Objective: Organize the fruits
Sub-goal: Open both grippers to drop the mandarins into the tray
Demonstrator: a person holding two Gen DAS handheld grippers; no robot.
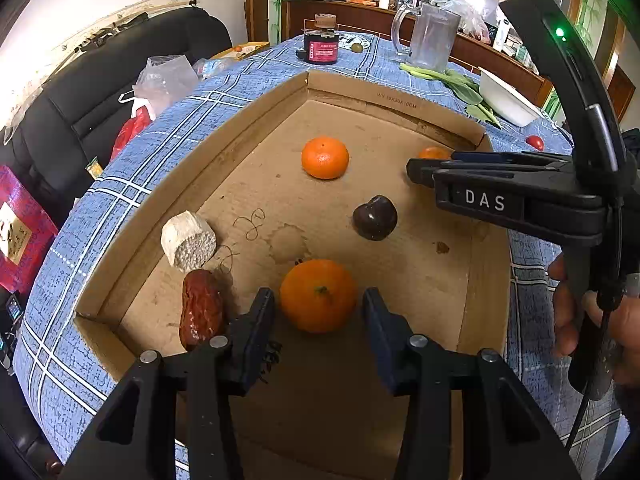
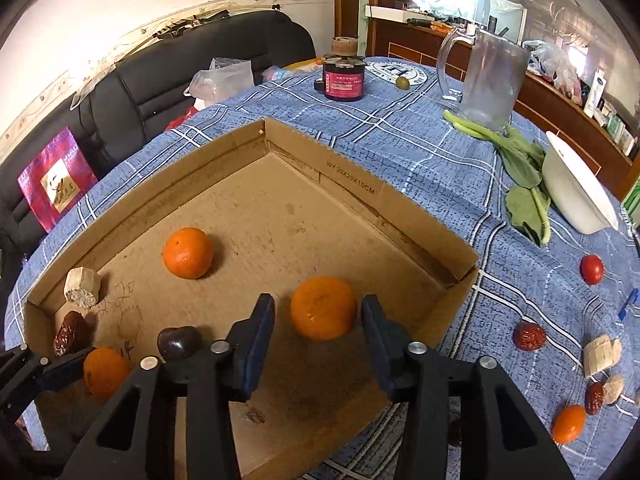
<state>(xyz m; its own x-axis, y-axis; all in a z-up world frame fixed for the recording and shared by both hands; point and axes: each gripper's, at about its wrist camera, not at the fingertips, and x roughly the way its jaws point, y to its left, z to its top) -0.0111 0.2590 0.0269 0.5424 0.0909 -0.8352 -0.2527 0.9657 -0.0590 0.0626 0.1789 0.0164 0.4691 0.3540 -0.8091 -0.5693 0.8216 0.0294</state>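
A shallow cardboard box lies on the blue checked tablecloth. In it are three mandarins, a dark plum, a red date and a pale cut chunk. My left gripper is open, its jaws either side of the near mandarin without touching. My right gripper is open around another mandarin near the box's right wall. The third mandarin lies free.
Outside the box on the right lie a cherry tomato, two dates, pale chunks and a mandarin. A white bowl, leafy greens, a glass jug and a dark jar stand farther back.
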